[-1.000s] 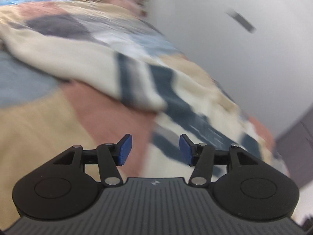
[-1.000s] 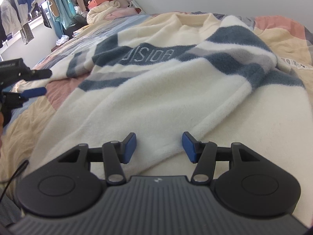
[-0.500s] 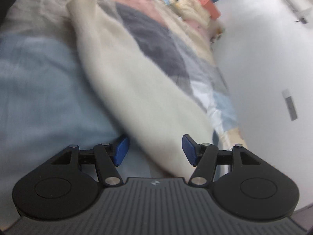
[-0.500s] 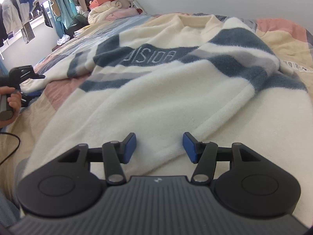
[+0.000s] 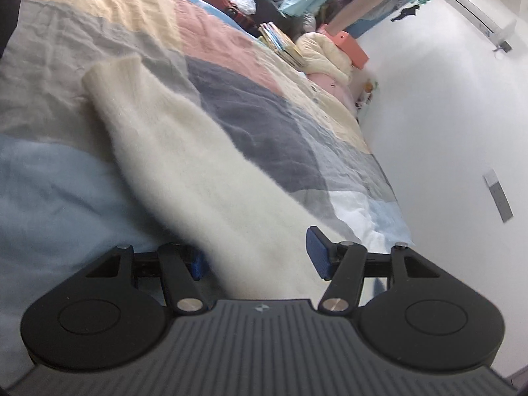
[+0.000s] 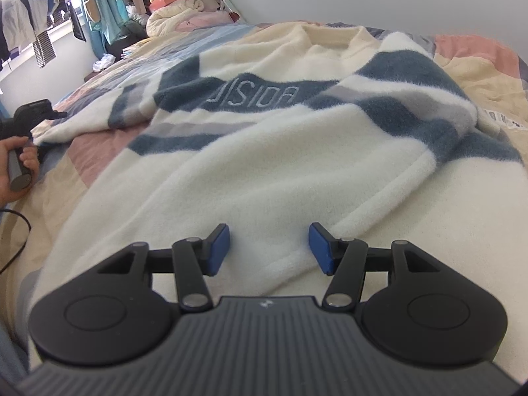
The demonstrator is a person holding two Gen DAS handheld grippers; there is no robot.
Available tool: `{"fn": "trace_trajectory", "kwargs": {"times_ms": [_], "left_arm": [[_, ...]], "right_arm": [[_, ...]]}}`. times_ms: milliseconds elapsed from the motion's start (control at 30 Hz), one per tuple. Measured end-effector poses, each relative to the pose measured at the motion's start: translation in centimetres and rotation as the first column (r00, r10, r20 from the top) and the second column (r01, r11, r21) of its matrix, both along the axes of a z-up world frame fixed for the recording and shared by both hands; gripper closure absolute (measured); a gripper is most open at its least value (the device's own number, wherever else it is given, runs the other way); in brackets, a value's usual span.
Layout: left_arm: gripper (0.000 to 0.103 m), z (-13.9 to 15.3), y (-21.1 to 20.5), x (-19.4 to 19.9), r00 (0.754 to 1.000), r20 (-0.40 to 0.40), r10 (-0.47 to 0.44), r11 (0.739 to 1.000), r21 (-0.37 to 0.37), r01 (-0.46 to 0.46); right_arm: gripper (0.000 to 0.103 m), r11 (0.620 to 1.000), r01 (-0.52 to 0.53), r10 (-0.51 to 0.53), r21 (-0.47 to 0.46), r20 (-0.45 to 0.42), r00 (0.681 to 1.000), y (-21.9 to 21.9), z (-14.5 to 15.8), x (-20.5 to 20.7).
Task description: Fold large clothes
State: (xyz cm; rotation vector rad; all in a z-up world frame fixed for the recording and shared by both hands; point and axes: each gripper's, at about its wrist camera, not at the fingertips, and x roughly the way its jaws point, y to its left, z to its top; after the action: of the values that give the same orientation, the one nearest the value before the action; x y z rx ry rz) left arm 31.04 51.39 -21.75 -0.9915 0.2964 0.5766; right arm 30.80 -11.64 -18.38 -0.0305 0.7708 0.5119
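Observation:
A large fluffy cream sweater with navy and grey stripes lies spread on the patchwork bed. Its right sleeve is folded across the body. Its left sleeve stretches out over the bedspread, cuff far from me. My left gripper is open, with the sleeve lying between its blue pads; the left pad is partly hidden by the fleece. My right gripper is open and empty just above the sweater's lower body. The left gripper also shows in the right wrist view, at the sleeve's end.
The patchwork bedspread covers the bed. A white wall runs along the bed's far side. Books, a cream bundle and an orange box sit at the bed's end. Hanging clothes line the window side.
My left gripper has swung round from the sweater's striped body to the outstretched left sleeve and settled with the sleeve between its open pads. The right gripper has barely moved.

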Motion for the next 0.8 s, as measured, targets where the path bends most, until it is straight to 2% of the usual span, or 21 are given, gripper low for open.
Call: {"fn": "trace_trajectory", "kwargs": {"times_ms": [100, 133, 167, 200, 333, 400, 467, 533, 600, 667, 700, 733, 800], "left_arm": [[0.041, 0.1, 0.3, 0.7, 1.000, -0.020, 0.018, 0.999, 0.035, -0.018], [0.054, 0.3, 0.4, 0.8, 0.999, -0.034, 0.030, 0.999, 0.044, -0.029], [0.085, 0.5, 0.5, 0.9, 0.997, -0.056, 0.046, 0.997, 0.063, -0.043], [0.093, 0.8, 0.4, 1.0, 0.996, -0.071, 0.046, 0.994, 0.100, -0.039], [0.094, 4.2, -1.2, 0.9, 0.998, -0.064, 0.014, 0.966, 0.260, 0.003], [0.094, 7.1, -3.5, 1.0, 0.998, -0.059, -0.012, 0.922, 0.386, 0.033], [0.094, 10.0, -6.7, 0.7, 0.997, -0.041, -0.067, 0.864, 0.497, 0.079], [0.094, 12.4, -10.2, 0.3, 0.990, -0.016, -0.140, 0.808, 0.577, 0.123], [0.094, 14.5, -14.1, -0.3, 0.973, 0.018, -0.229, 0.756, 0.633, 0.166], [0.094, 16.3, -18.2, -1.1, 0.938, 0.052, -0.341, 0.704, 0.676, 0.219], [0.094, 17.0, -20.2, -1.7, 0.911, 0.073, -0.406, 0.680, 0.690, 0.247], [0.094, 17.6, -22.4, -2.1, 0.880, 0.076, -0.470, 0.642, 0.713, 0.282], [0.094, 18.1, -26.6, -2.5, 0.832, 0.036, -0.553, 0.554, 0.762, 0.335]], "right_arm": [[0.046, 1.000, -0.001, 0.001, 0.003, -0.001, 1.000, -0.1, 0.0, 0.1], [0.046, 1.000, 0.000, 0.000, 0.004, -0.002, 1.000, 0.0, 0.0, 0.1], [0.046, 1.000, 0.000, 0.000, 0.005, -0.003, 1.000, -0.1, 0.0, 0.1], [0.046, 1.000, 0.000, 0.000, 0.004, -0.002, 1.000, 0.0, 0.0, 0.1], [0.046, 1.000, 0.002, -0.001, 0.012, -0.005, 1.000, -0.1, 0.1, 0.0], [0.046, 1.000, 0.004, -0.003, 0.021, -0.008, 1.000, -0.2, 0.2, 0.1], [0.046, 0.999, 0.007, -0.006, 0.032, -0.012, 1.000, -0.4, 0.3, 0.2], [0.046, 0.999, 0.011, -0.010, 0.045, -0.015, 1.000, -0.6, 0.6, 0.2], [0.046, 0.998, 0.015, -0.014, 0.065, -0.013, 1.000, -0.8, 0.9, 0.1], [0.047, 0.997, 0.021, -0.021, 0.079, 0.000, 1.000, -1.0, 1.5, 0.0], [0.047, 0.997, 0.030, -0.031, 0.073, 0.009, 0.999, -1.1, 1.7, -0.1], [0.047, 0.997, 0.036, -0.037, 0.063, 0.012, 0.999, -1.1, 1.9, -0.2], [0.047, 0.997, 0.038, -0.039, 0.062, 0.007, 0.999, -1.3, 2.0, -0.3]]}}
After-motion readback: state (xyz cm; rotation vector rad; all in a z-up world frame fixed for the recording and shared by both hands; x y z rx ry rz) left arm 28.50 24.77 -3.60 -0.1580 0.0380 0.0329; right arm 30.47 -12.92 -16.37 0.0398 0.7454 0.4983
